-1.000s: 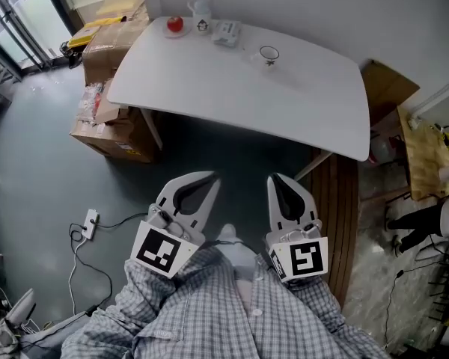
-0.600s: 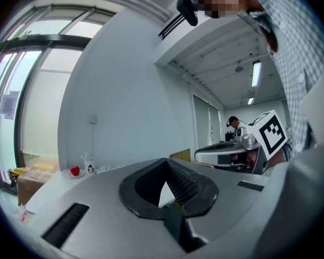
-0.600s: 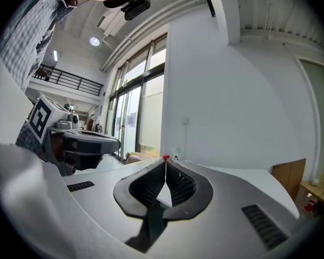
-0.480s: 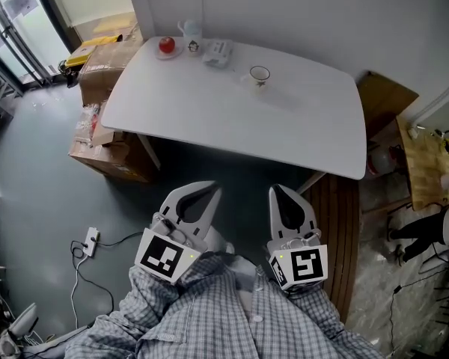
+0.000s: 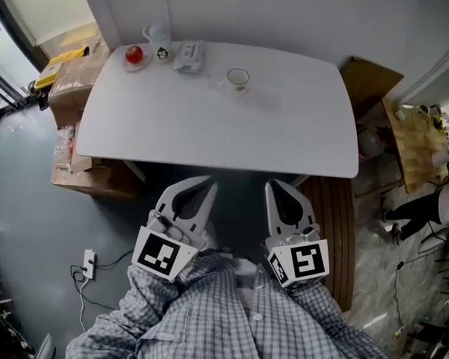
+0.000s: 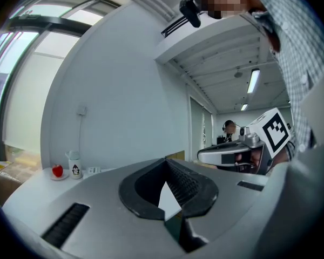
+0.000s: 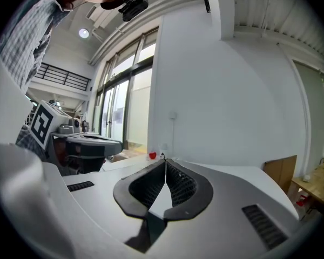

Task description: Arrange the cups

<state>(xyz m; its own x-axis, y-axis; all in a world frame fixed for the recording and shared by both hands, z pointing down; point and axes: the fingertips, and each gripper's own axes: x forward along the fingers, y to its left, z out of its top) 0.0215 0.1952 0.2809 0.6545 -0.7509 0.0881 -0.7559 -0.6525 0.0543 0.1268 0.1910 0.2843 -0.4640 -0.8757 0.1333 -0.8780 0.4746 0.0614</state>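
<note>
Looking down from the head view, the white worktop point(image 5: 209, 126) lies ahead of both claws. A clear glass cup point(image 5: 238, 78) stands alone toward its far edge. A white penguin cup point(image 5: 161, 49) sits in the far left corner, between a red apple on a small plate point(image 5: 134, 54) and a flat packet point(image 5: 189, 57). The left claw point(image 5: 206, 180) and right claw point(image 5: 273, 182) are held side by side above the floor, short of the worktop's near edge and well apart from the cups. Cardboard boxes point(image 5: 71, 77) are stacked off the worktop's left end.

The left gripper view shows that claw's jaws pressed together with nothing between them. The penguin cup point(image 6: 74, 165) and the apple point(image 6: 57, 171) appear small at the left.

The right gripper view shows its jaws meeting in a thin line, empty. The apple point(image 7: 152, 155) is just visible past the tip, and the left claw point(image 7: 92, 142) is alongside.
</note>
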